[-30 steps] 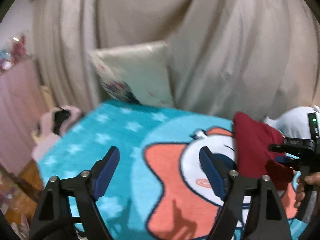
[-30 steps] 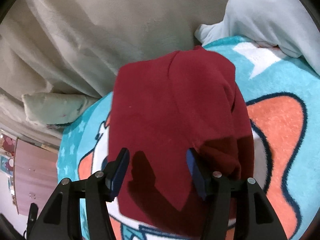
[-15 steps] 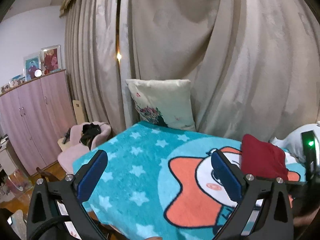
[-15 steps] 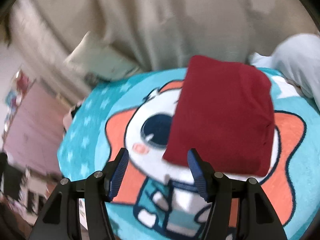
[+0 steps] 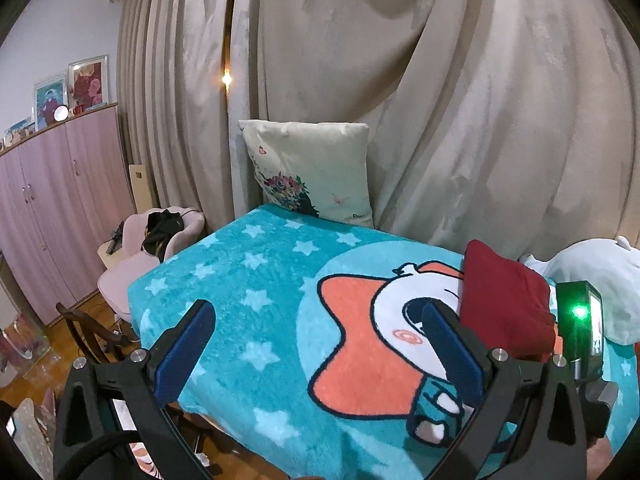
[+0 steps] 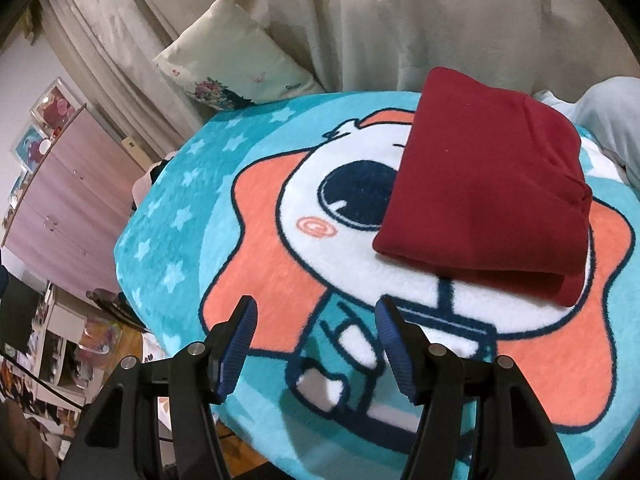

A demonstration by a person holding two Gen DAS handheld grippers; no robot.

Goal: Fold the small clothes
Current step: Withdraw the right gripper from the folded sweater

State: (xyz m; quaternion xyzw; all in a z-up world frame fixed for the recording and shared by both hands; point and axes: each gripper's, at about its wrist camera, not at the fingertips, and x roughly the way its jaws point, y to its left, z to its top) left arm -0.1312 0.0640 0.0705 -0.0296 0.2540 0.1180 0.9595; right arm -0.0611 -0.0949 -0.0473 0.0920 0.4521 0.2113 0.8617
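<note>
Right wrist view: folded red garment [image 6: 488, 184] lies ahead-right of right gripper [image 6: 316, 344]; both grippers' jaws released, empty.

No readable text, labels, brands or numbers in either of my views. Ahead of my jaws, the blanket [image 6: 192, 208] has only a cartoon print and stars; the pillow [image 5: 312, 172] only flowers and butterflies. Framed pictures [image 5: 72, 92] far left: too small to read.
</note>
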